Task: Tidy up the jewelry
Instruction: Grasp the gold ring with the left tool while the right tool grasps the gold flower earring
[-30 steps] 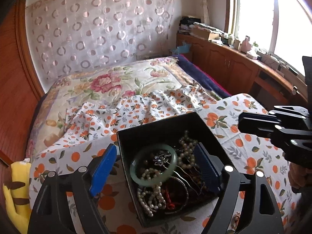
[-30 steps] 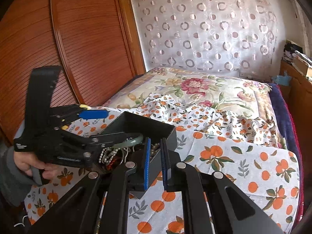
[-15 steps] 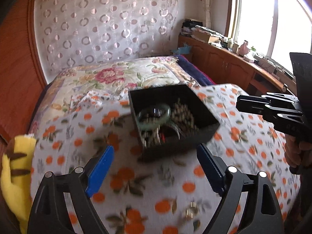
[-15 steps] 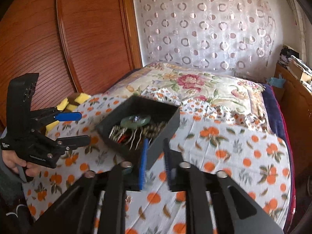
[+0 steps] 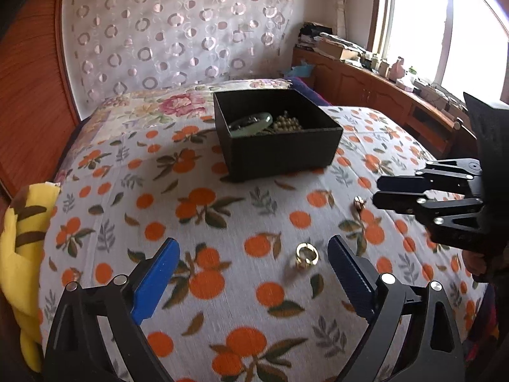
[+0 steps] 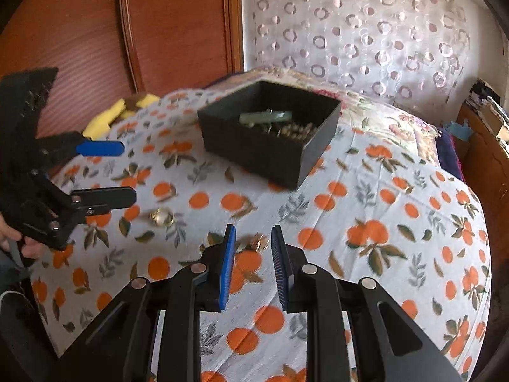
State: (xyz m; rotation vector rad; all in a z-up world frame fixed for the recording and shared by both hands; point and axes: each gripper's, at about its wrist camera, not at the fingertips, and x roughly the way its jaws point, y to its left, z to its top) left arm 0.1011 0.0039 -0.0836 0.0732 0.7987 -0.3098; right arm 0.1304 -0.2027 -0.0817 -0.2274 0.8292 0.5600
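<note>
Box [image 5: 280, 149] now farther; contents half-hidden

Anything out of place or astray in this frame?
Yes. Two small gold pieces lie loose on the bedspread outside the black box: a gold ring and a smaller gold piece.

- The white bedsheet [image 5: 222, 222] carried a print of orange fruits and grey-green leaves.
- The square cardboard jewelry box [image 5: 280, 152] was matt black; in it lay a pale green jade bangle [image 5: 251, 122] and cream pearl beads [image 5: 288, 124].
- The small metal ring [image 5: 306, 256] was gold.
- The gripper fingers [image 6: 227, 267] had blue pads on black arms.
- The sheer curtain [image 5: 178, 35] bore pink circles.
- The plush toy [image 5: 22, 232] was yellow with brown stripes.
</note>
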